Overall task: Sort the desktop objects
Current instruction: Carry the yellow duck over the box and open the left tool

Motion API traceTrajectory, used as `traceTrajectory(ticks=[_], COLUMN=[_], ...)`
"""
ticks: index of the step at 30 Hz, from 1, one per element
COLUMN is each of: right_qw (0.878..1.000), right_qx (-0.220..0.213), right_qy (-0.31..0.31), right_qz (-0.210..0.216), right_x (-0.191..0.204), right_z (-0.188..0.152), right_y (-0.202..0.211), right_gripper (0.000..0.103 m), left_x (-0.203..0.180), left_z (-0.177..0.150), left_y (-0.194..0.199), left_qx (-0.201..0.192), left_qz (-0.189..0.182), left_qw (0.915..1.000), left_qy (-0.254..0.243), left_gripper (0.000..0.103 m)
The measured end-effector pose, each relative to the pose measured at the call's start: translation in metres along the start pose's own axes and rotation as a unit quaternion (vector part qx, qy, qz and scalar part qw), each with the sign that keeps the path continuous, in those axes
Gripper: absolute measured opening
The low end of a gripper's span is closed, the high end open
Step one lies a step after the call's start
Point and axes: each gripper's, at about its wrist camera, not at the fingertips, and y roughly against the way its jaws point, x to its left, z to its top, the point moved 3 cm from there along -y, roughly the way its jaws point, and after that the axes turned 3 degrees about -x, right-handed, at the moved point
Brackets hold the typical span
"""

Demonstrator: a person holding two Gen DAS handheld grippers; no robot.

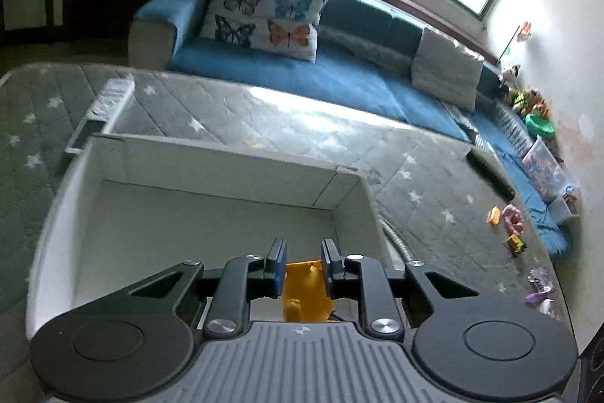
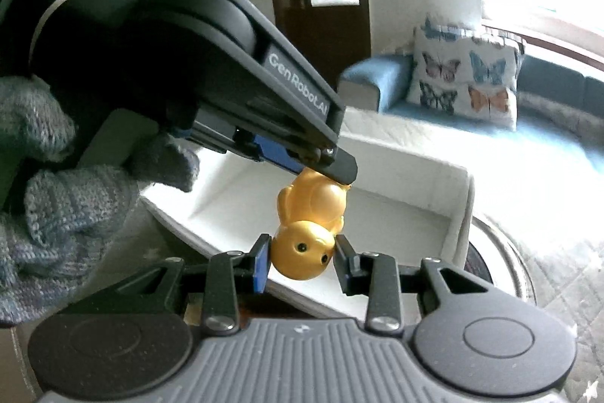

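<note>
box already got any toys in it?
No: in the left wrist view the white box shows only bare floor and walls.

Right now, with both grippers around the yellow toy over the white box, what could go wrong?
1. The left gripper pinches only the toy's rear end, head hanging down; a small slip could drop it.
2. The right gripper's pads flank the head with a gap on one side; if the left lets go before they close, the toy probably falls.
3. It hangs near the box's near wall, so it might land outside.

Toy figure between both tools, above the box on the table.
</note>
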Motion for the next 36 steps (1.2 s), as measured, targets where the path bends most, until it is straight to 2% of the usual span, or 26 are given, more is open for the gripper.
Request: traceTrajectory(ticks=[7, 15, 24, 26, 33, 35, 36], right_qw=[0.998, 0.995, 0.996, 0.997, 0.998, 0.999, 0.999], right_qx=[0.065, 0.092, 0.084, 0.081, 0.055, 0.042, 0.035], right_qy=[-0.008, -0.025, -0.022, -0.020, -0.025, -0.024, -0.021], right_qz=[0.008, 0.022, 0.004, 0.001, -0.009, -0.013, -0.016], right_x=[-0.019, -0.024, -0.022, -0.020, -0.019, -0.018, -0.017], right_z=[-0.015, -0.019, -0.017, -0.018, -0.022, -0.024, -0.025], right_y=[-0.040, -0.049, -0.044, -0.039, -0.014, -0.007, -0.003], right_gripper=[0.034, 0.035, 0.037, 0.040, 0.041, 0.043, 0.048], left_x=[0.019, 0.027, 0.025, 0.024, 0.017, 0.014, 0.013], left_z=[-0.006, -0.013, -0.021, -0.022, -0.029, -0.032, -0.034], left_y=[-0.040, -0.050, -0.049, -0.048, -0.034, -0.028, -0.025], left_qx=[0.044, 0.061, 0.065, 0.064, 0.051, 0.044, 0.041], left_qz=[-0.007, -0.019, -0.022, -0.023, -0.017, -0.015, -0.013], left_qw=[0.9986, 0.9966, 0.9964, 0.9965, 0.9981, 0.9986, 0.9989], left_qy=[0.029, 0.052, 0.050, 0.048, 0.032, 0.024, 0.021], left_gripper=[0.022, 0.022, 0.022, 0.023, 0.023, 0.023, 0.023])
